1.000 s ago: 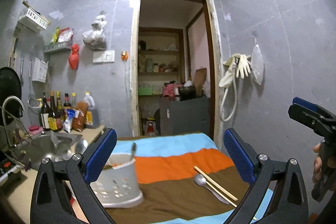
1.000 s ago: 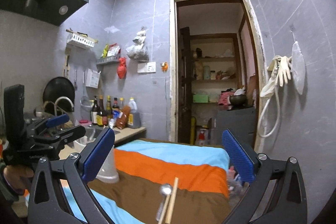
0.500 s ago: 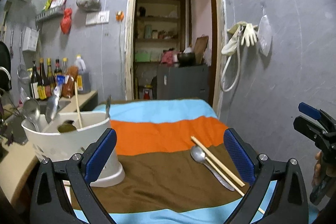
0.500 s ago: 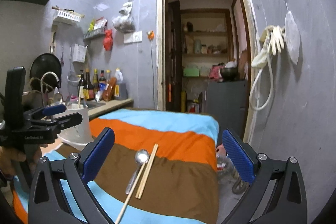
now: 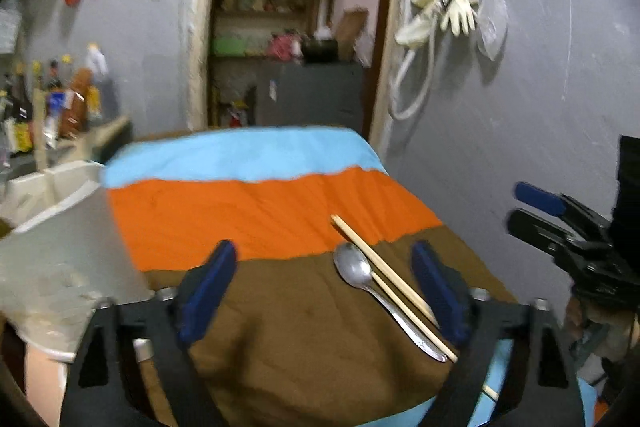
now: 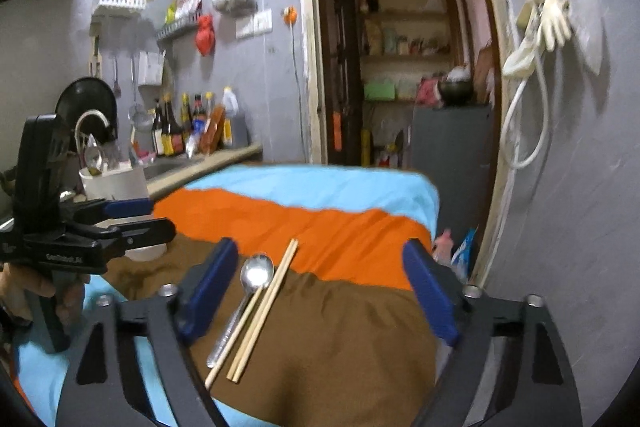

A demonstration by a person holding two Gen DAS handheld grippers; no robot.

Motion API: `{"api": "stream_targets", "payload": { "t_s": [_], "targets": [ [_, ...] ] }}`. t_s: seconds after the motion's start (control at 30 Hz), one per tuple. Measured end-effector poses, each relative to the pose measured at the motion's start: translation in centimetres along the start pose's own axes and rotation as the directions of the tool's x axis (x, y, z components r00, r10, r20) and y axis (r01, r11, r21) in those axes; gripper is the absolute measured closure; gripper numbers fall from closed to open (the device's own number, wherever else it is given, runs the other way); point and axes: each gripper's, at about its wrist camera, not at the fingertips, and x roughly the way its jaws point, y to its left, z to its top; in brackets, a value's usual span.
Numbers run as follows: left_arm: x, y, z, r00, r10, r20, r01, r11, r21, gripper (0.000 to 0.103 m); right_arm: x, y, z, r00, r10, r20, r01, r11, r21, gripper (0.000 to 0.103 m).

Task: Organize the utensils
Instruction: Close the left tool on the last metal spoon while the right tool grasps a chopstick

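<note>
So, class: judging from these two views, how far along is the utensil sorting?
Done: the white holder already has some utensils standing in it. In hand: nothing; the left gripper and right gripper are closing on empty air above the cloth. Left: the spoon and the chopsticks lie on the cloth.
</note>
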Motion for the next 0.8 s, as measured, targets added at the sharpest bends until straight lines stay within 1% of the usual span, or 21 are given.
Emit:
{"api": "stream_targets", "payload": {
  "t_s": [0.03,0.07,0.13,0.2,0.27,0.33,0.5,0.57,0.67,0.77,0.8],
  "targets": [
    [0.8,0.2,0.2,0.999,-0.02,-0.029,0.019,1.0,-0.007,0.041,0.6,-0.2,0.0,1.0,0.01,-0.025,-0.01,1.0,0.007,0.037],
    [1.5,0.4,0.3,0.998,-0.037,-0.054,0.037,0.999,-0.015,0.048,1.4,-0.3,-0.1,0.998,0.024,-0.056,-0.023,1.0,0.015,0.039],
    [3.0,0.9,0.6,0.991,-0.074,-0.11,0.07,0.997,-0.041,0.054,2.3,-0.5,-0.2,0.994,0.043,-0.098,-0.041,0.999,0.022,0.046],
    [4.2,1.4,0.9,0.982,-0.106,-0.154,0.097,0.993,-0.062,0.058,3.5,-0.5,-0.3,0.988,0.064,-0.143,-0.06,0.998,0.028,0.051],
    [5.3,1.9,1.2,0.974,-0.127,-0.189,0.114,0.99,-0.08,0.062,4.4,-0.6,-0.2,0.982,0.08,-0.174,-0.075,0.997,0.031,0.056],
    [6.1,2.3,1.4,0.965,-0.144,-0.218,0.125,0.987,-0.096,0.068,5.1,-0.4,0.0,0.976,0.088,-0.198,-0.084,0.996,0.028,0.062],
    [8.2,3.3,1.4,0.933,-0.2,-0.301,0.158,0.975,-0.156,0.078,7.2,0.0,0.1,0.96,0.101,-0.261,-0.098,0.995,0.026,0.068],
    [8.9,4.0,1.5,0.921,-0.225,-0.319,0.17,0.967,-0.191,0.084,7.7,-0.1,0.1,0.955,0.107,-0.277,-0.102,0.994,0.033,0.07],
    [9.2,4.2,1.5,0.917,-0.248,-0.313,0.19,0.961,-0.203,0.09,8.3,-0.2,0.2,0.948,0.111,-0.297,-0.104,0.994,0.041,0.071],
    [9.3,4.4,1.3,0.907,-0.272,-0.322,0.211,0.954,-0.214,0.1,9.0,-0.2,0.2,0.94,0.116,-0.319,-0.107,0.993,0.048,0.071],
    [9.3,4.6,1.3,0.905,-0.278,-0.321,0.214,0.951,-0.222,0.1,9.2,-0.2,0.2,0.937,0.117,-0.328,-0.107,0.993,0.05,0.071]
  ]
}}
